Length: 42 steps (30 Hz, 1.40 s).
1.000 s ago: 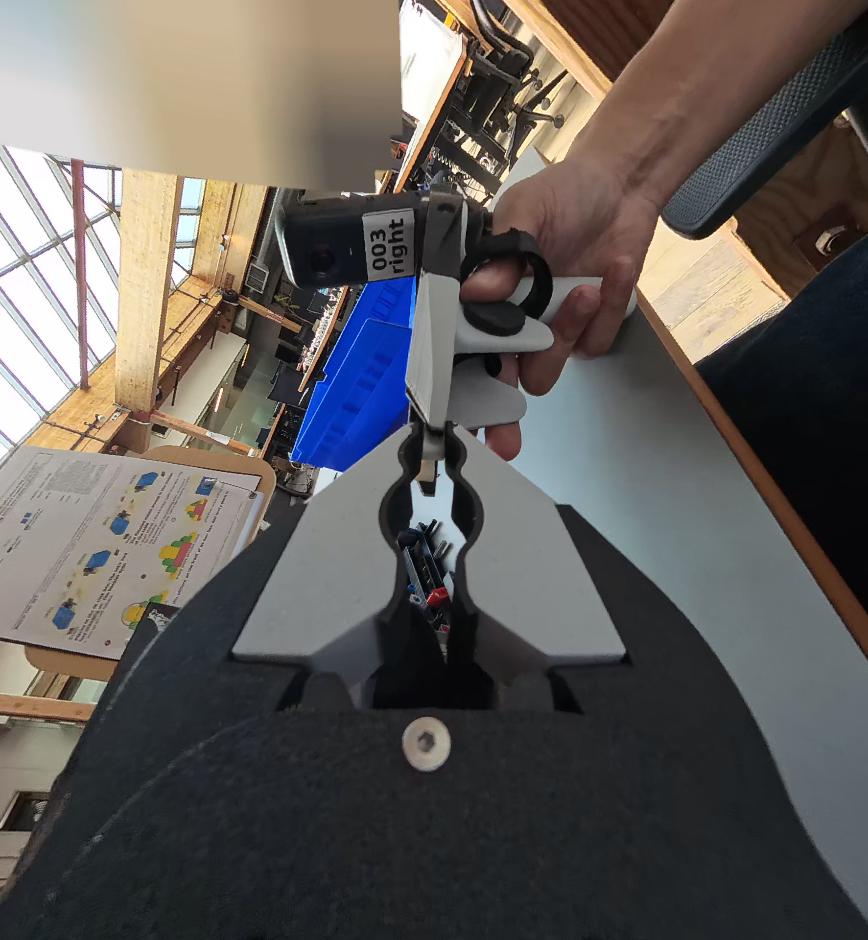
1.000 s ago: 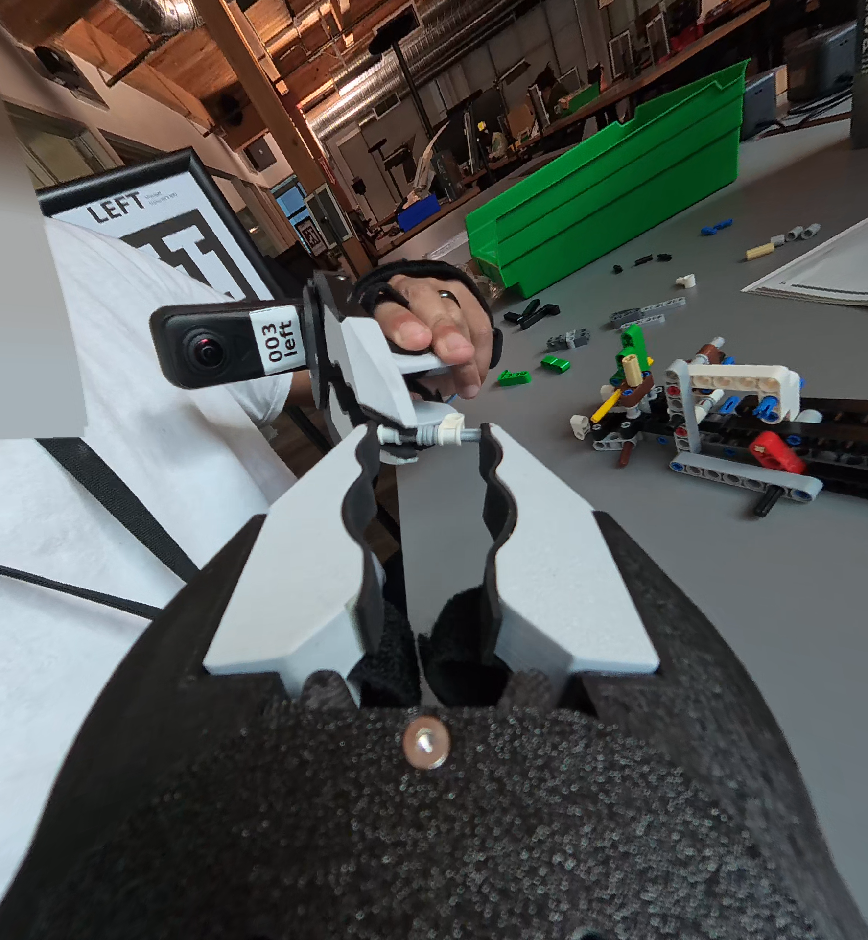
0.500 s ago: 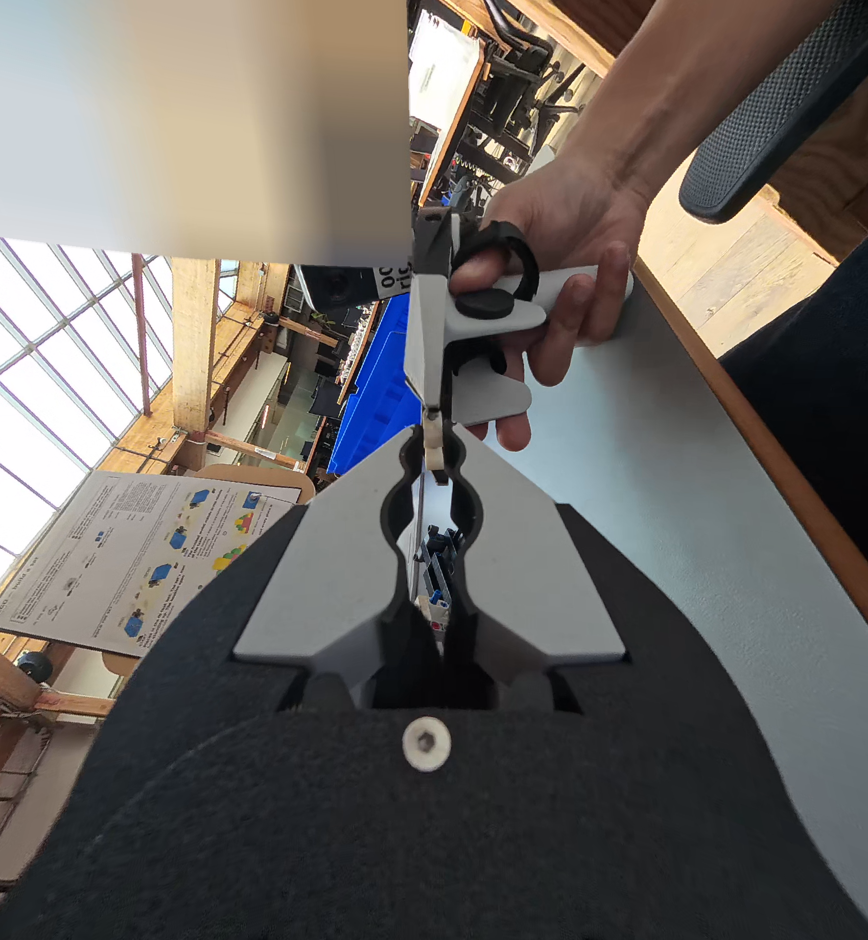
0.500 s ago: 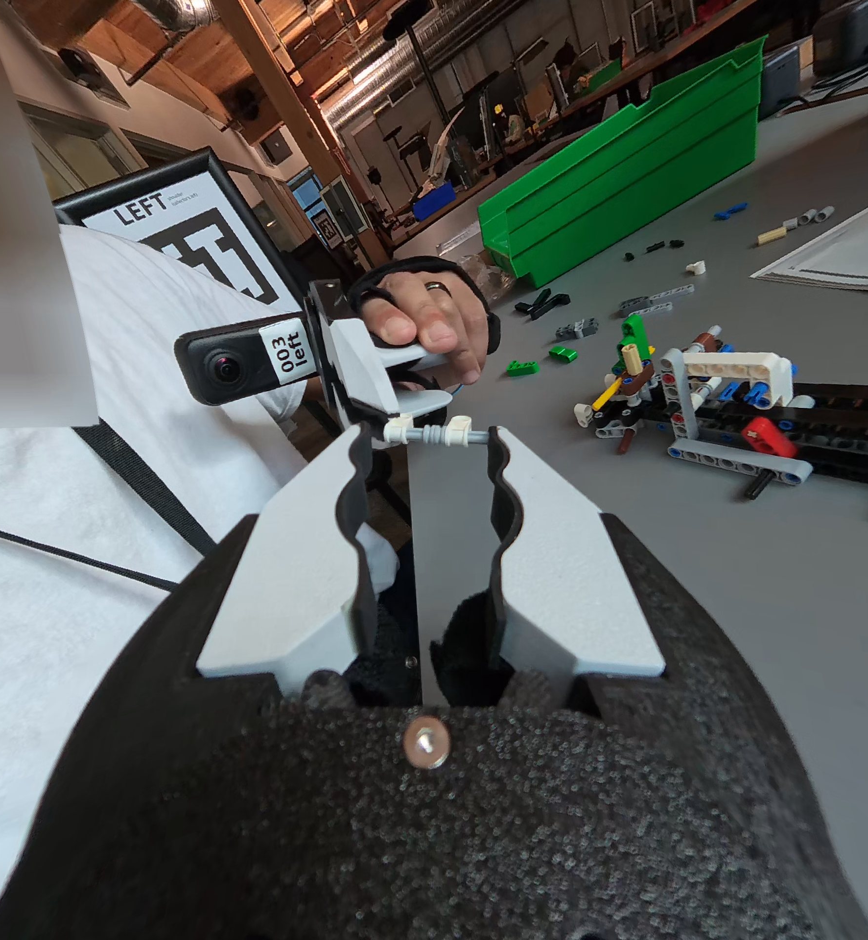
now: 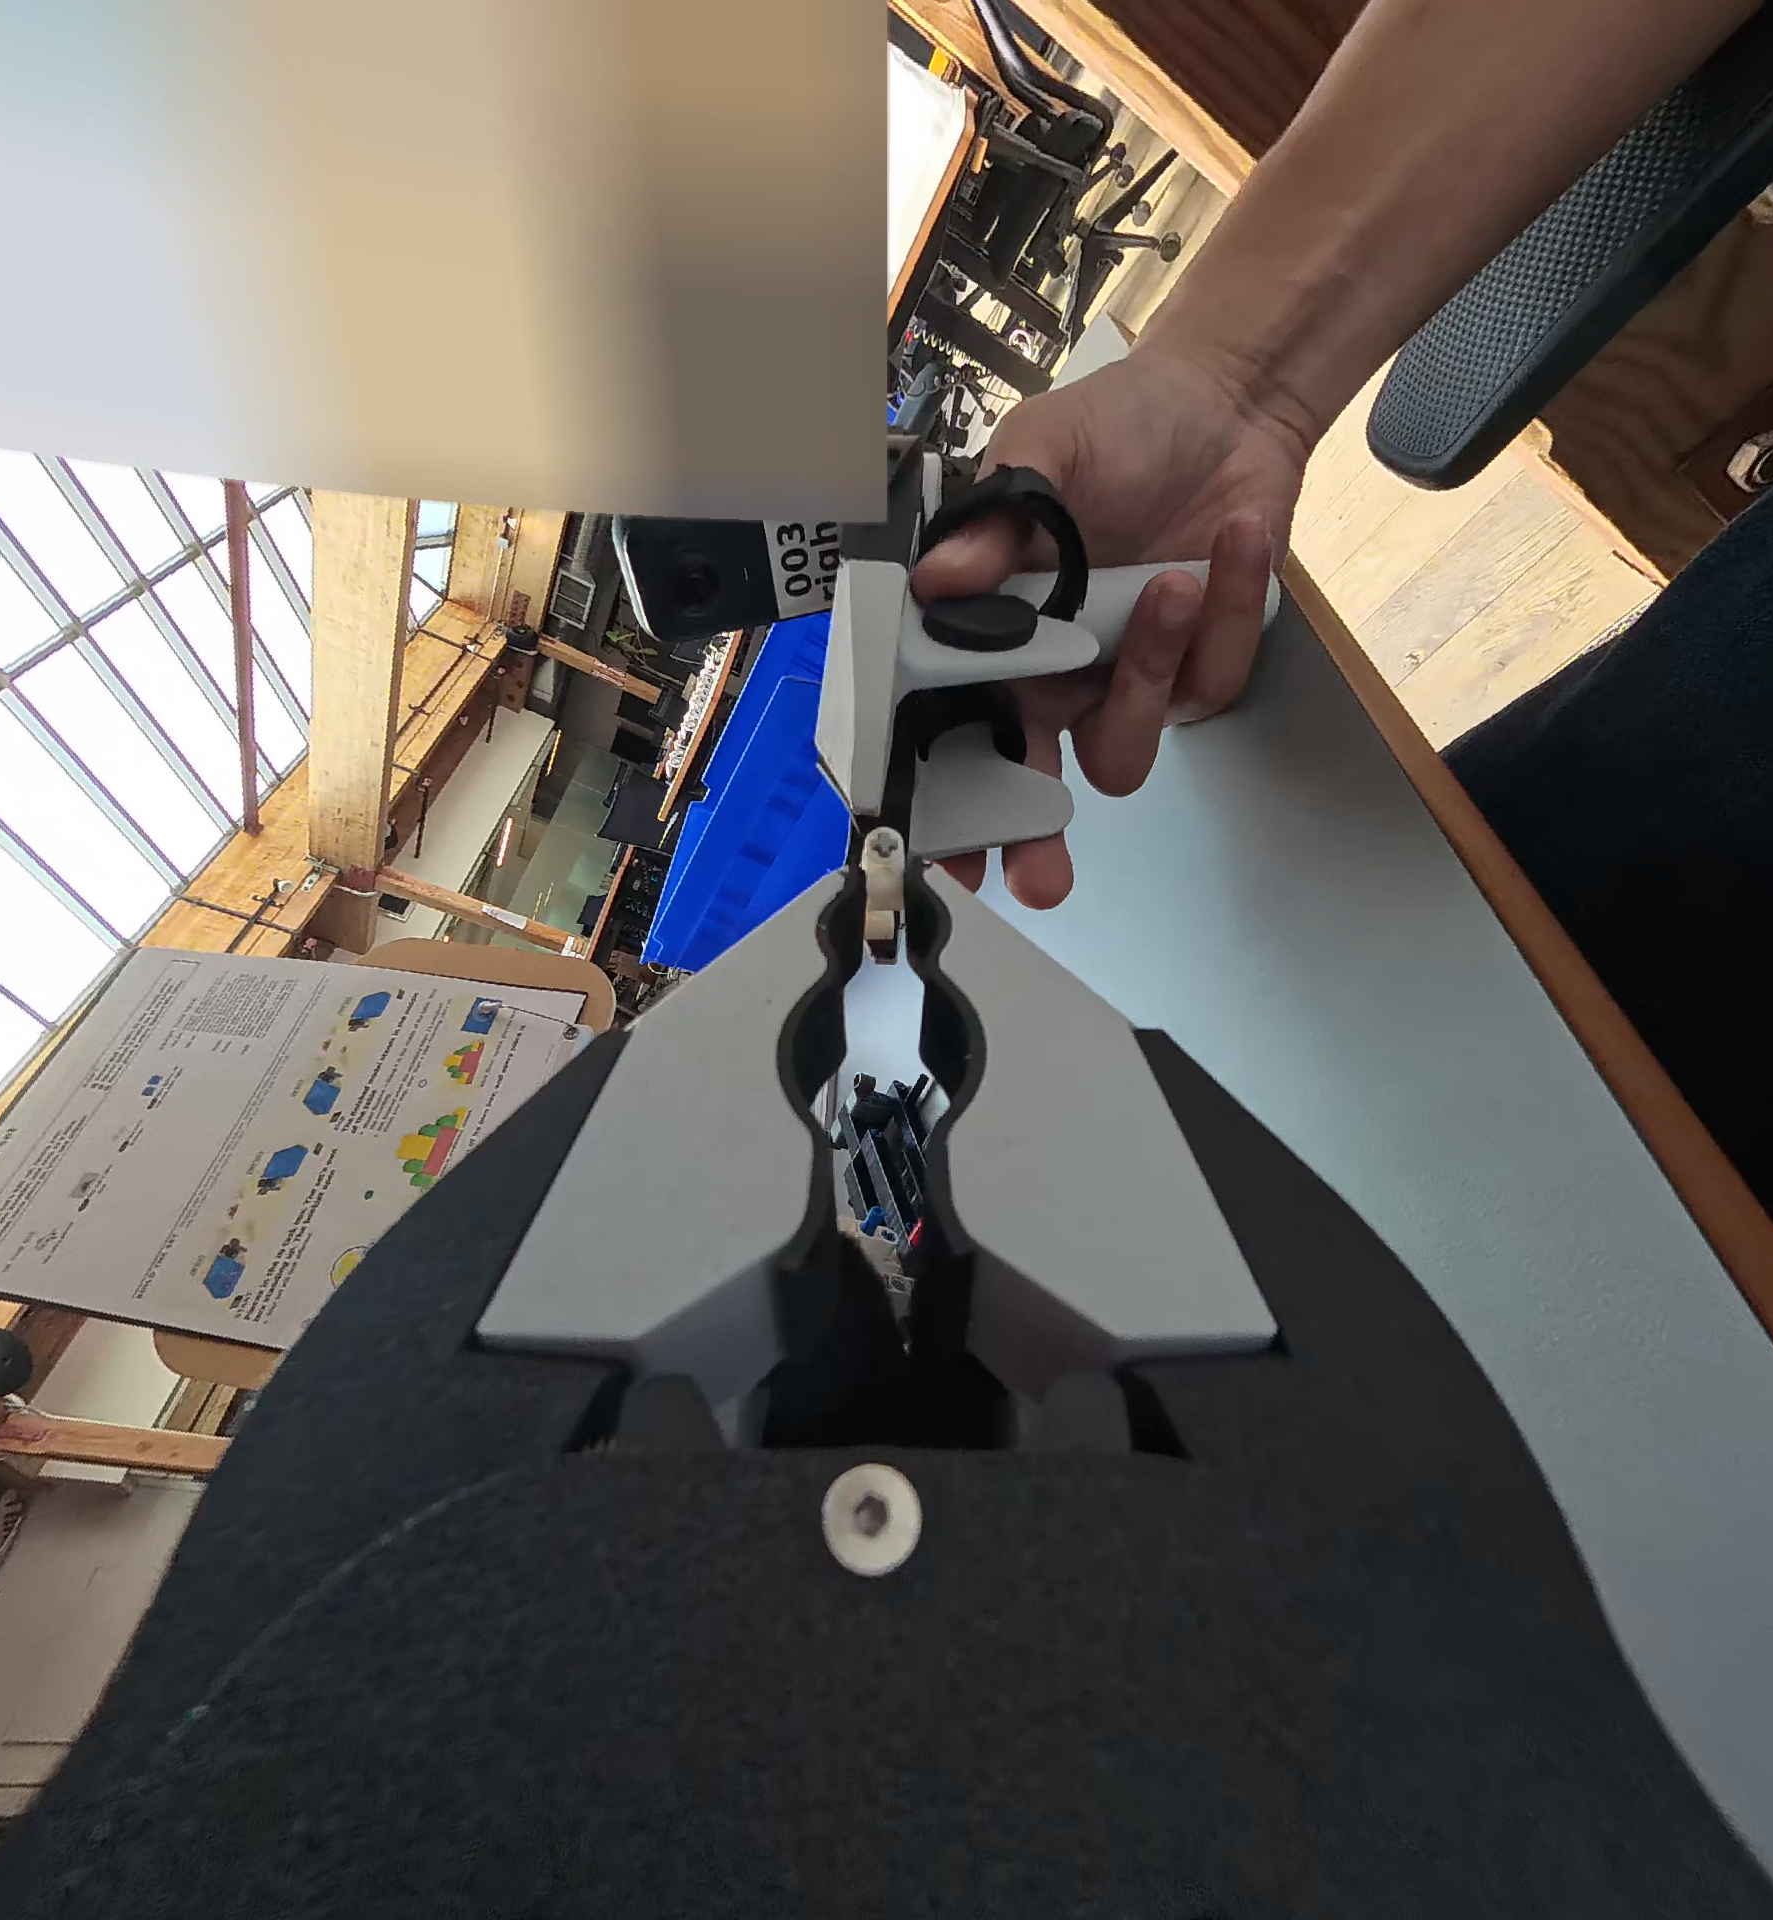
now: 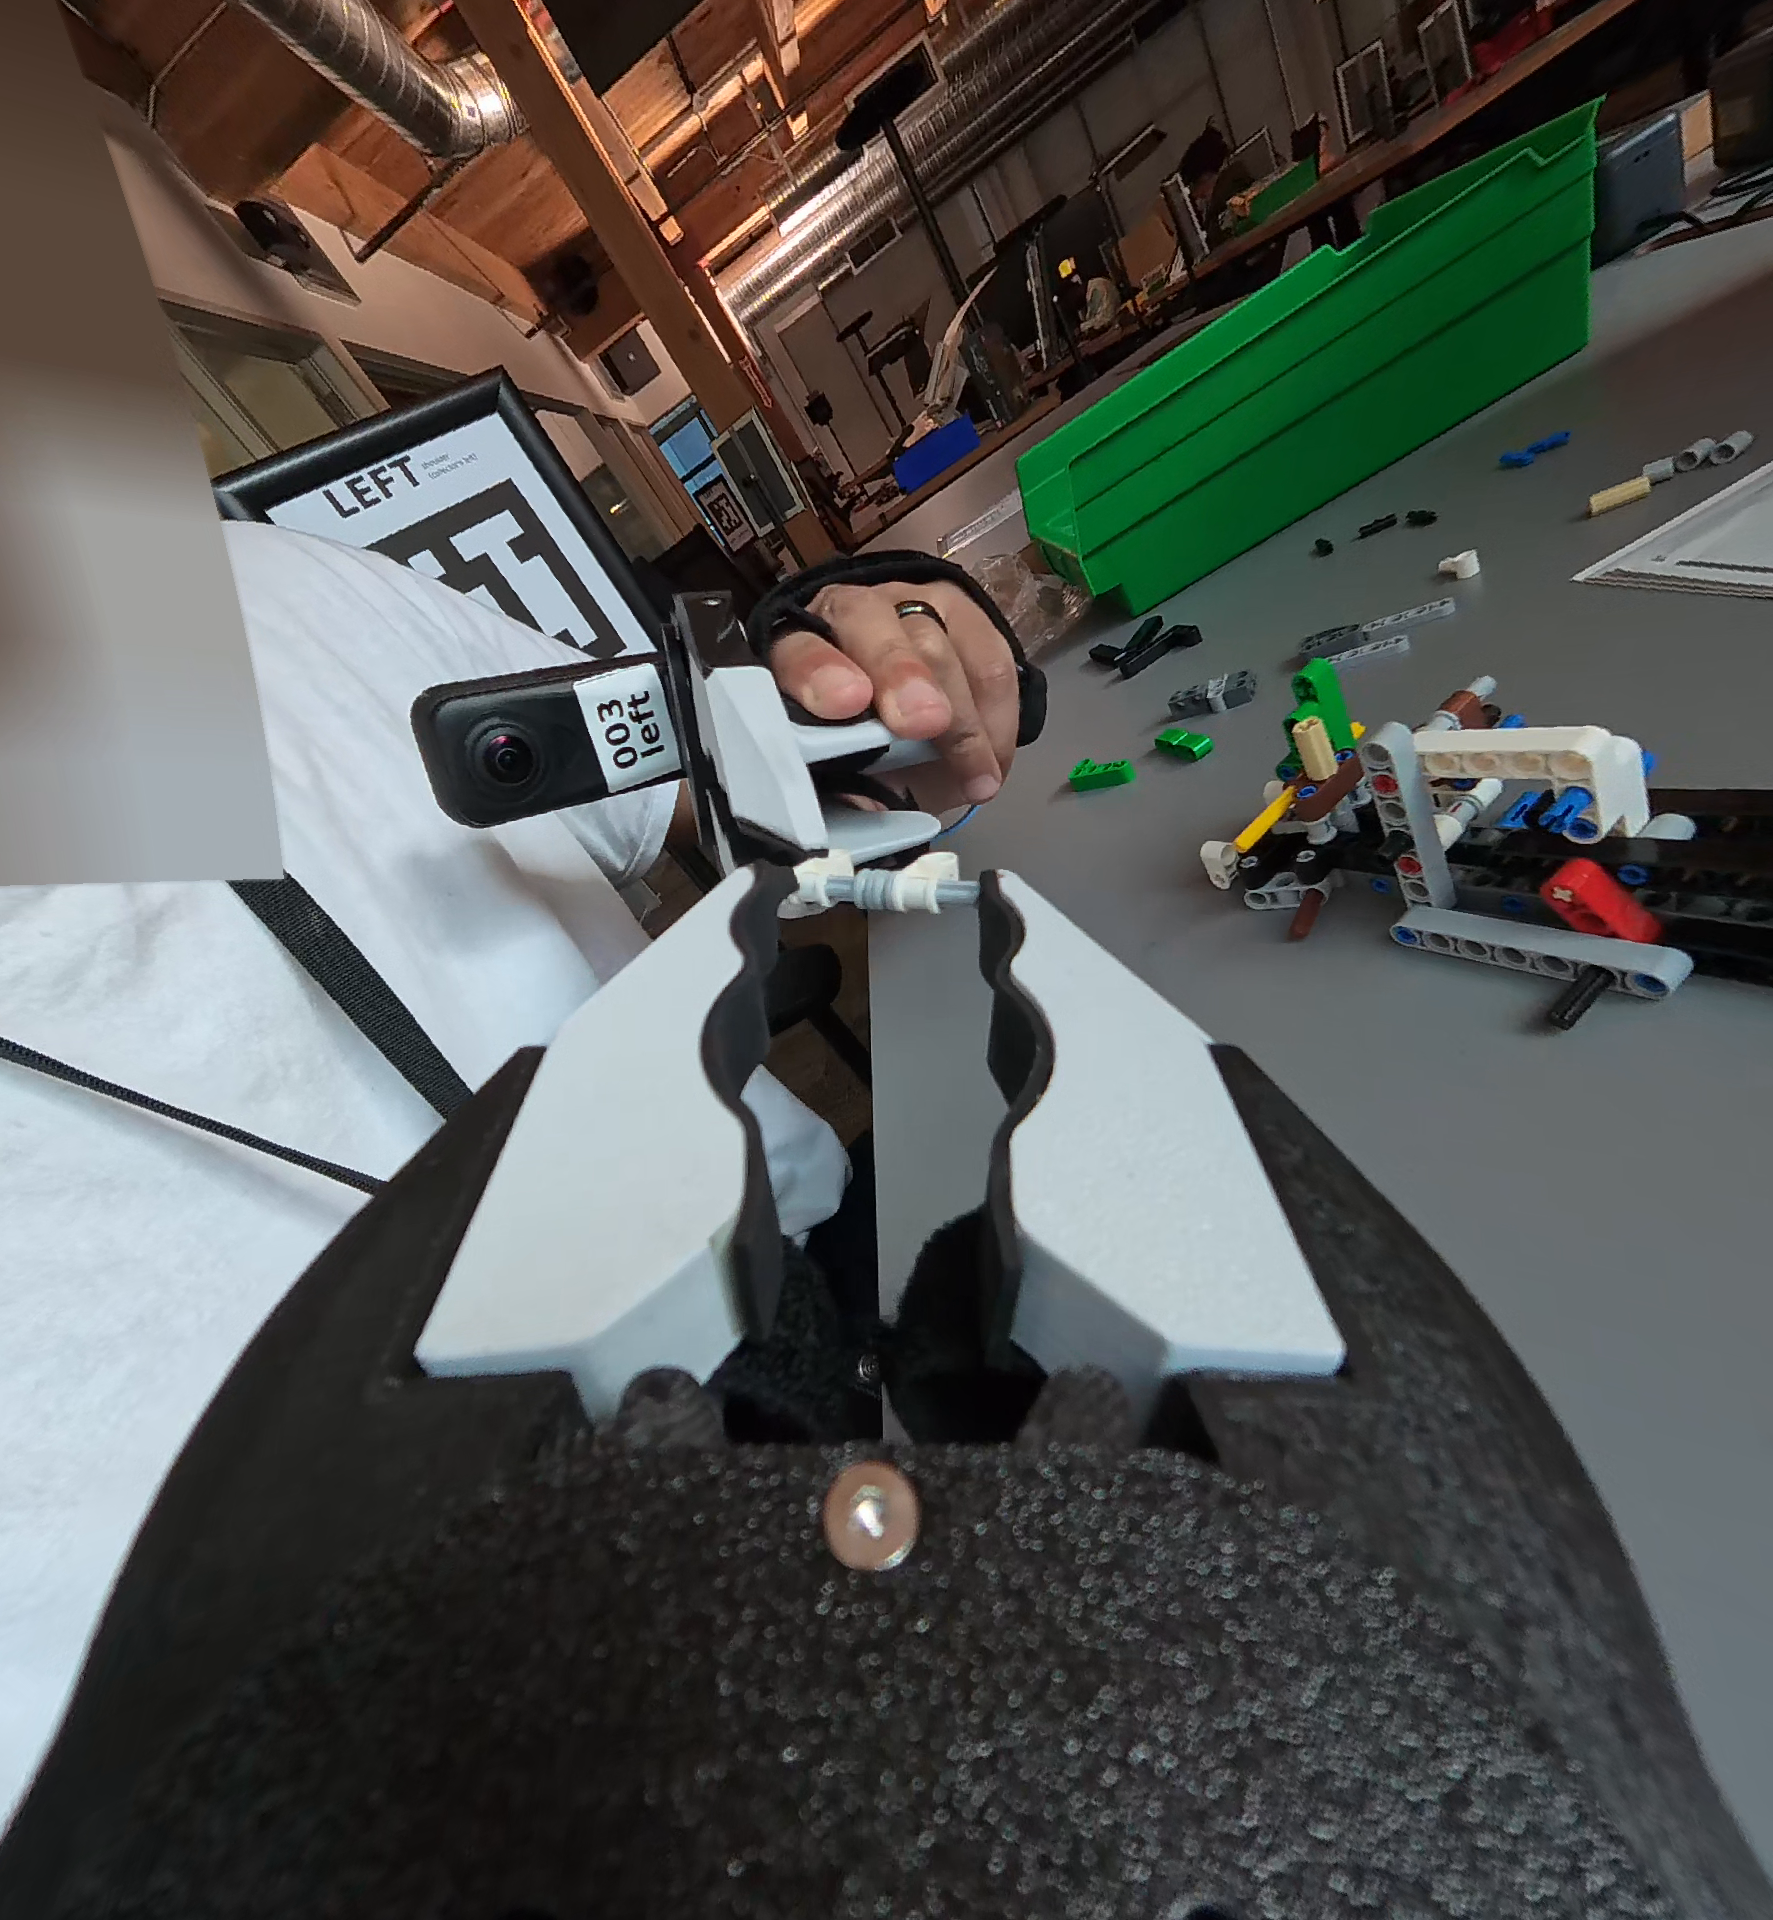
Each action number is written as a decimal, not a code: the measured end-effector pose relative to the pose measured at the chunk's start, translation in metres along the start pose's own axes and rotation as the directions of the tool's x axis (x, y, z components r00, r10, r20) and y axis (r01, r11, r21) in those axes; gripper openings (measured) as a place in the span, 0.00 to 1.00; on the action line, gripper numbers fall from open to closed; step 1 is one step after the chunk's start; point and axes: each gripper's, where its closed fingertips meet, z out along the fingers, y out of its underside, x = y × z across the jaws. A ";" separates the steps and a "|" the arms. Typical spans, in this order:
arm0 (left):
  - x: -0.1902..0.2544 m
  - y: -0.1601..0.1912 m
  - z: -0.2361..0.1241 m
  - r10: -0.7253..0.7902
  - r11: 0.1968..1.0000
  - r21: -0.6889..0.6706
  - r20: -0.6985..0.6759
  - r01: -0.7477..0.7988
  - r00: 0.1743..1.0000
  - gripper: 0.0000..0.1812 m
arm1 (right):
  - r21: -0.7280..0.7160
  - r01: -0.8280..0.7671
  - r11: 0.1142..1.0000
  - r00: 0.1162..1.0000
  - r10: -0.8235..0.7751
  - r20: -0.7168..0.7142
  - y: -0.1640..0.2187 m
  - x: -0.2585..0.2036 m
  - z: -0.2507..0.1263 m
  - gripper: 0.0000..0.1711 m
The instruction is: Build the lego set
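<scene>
left tool (image 5: 880,914): being kept nearly closed on the white connector (image 5: 882,883) end of the axle piece (image 6: 877,890), pinched at the tips, so it is being steadied in the air.
right tool (image 6: 877,894): being held partly open, tips spanning the axle piece; right tip touching the grey end, grip not certain.
why: piece being passed or pressed between both tools above the worktop (image 6: 1484,1195).
lego build (image 6: 1484,831): being left on the worktop at 2 o'clock, apart from the tools.
green bin (image 6: 1329,416): at 1 o'clock, behind loose parts.
change: the piece is being seen more end-on in the left wrist view than a second ago; the right tool's gap is similar.
</scene>
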 end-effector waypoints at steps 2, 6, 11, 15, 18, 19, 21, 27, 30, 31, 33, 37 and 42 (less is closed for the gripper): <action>0.000 0.000 0.000 -0.002 1.000 0.002 -0.001 0.002 1.000 0.03 | -0.001 0.001 1.000 1.000 -0.001 0.005 0.000 -0.001 0.000 0.23; 0.000 -0.001 0.000 -0.004 1.000 0.003 -0.003 0.004 1.000 0.03 | -0.005 0.004 1.000 1.000 -0.004 0.008 0.001 -0.002 0.000 0.24; 0.000 0.000 0.000 -0.007 1.000 0.001 -0.007 0.007 1.000 0.03 | -0.007 0.012 1.000 1.000 -0.012 0.006 0.001 -0.001 0.000 0.24; 0.000 0.000 0.000 -0.009 1.000 0.003 -0.007 0.009 1.000 0.03 | 0.003 0.000 1.000 0.999 0.000 0.046 0.000 -0.006 -0.002 0.27; 0.000 -0.001 0.000 -0.011 1.000 0.008 -0.008 0.011 1.000 0.03 | -0.003 0.015 1.000 0.999 -0.015 0.033 0.001 -0.005 -0.001 0.25; 0.001 -0.002 0.000 -0.011 1.000 0.009 -0.009 0.011 1.000 0.03 | -0.011 0.021 1.000 1.000 -0.020 0.017 0.003 -0.003 0.000 0.23; 0.001 -0.004 0.000 -0.007 1.000 0.015 -0.007 0.007 1.000 0.03 | -0.011 0.035 0.999 0.999 -0.034 0.010 0.003 -0.003 0.000 0.21; 0.002 -0.003 0.000 -0.004 1.000 0.010 -0.011 0.004 1.000 0.03 | -0.011 0.051 0.999 0.999 -0.051 0.003 0.003 -0.002 -0.001 0.20; 0.003 -0.004 0.000 -0.003 1.000 0.013 -0.011 0.003 1.000 0.03 | -0.008 0.054 0.999 0.998 -0.054 0.014 0.003 -0.003 -0.001 0.20; 0.003 -0.003 0.000 -0.005 1.000 0.011 -0.011 0.005 1.000 0.03 | -0.006 0.053 0.999 0.998 -0.053 0.014 0.003 -0.003 -0.001 0.20; 0.003 -0.003 0.000 -0.006 1.000 0.007 -0.013 0.006 1.000 0.03 | -0.007 0.051 0.999 0.999 -0.050 0.017 0.003 -0.003 -0.001 0.19; 0.003 0.001 0.001 0.012 1.000 -0.016 -0.005 -0.012 1.000 0.03 | 0.000 0.076 0.997 0.997 -0.076 0.008 0.003 -0.004 0.000 0.14; 0.006 -0.001 0.000 0.022 1.000 -0.009 -0.015 -0.022 1.000 0.03 | -0.014 0.064 0.998 0.997 -0.064 0.033 0.005 -0.007 0.000 0.13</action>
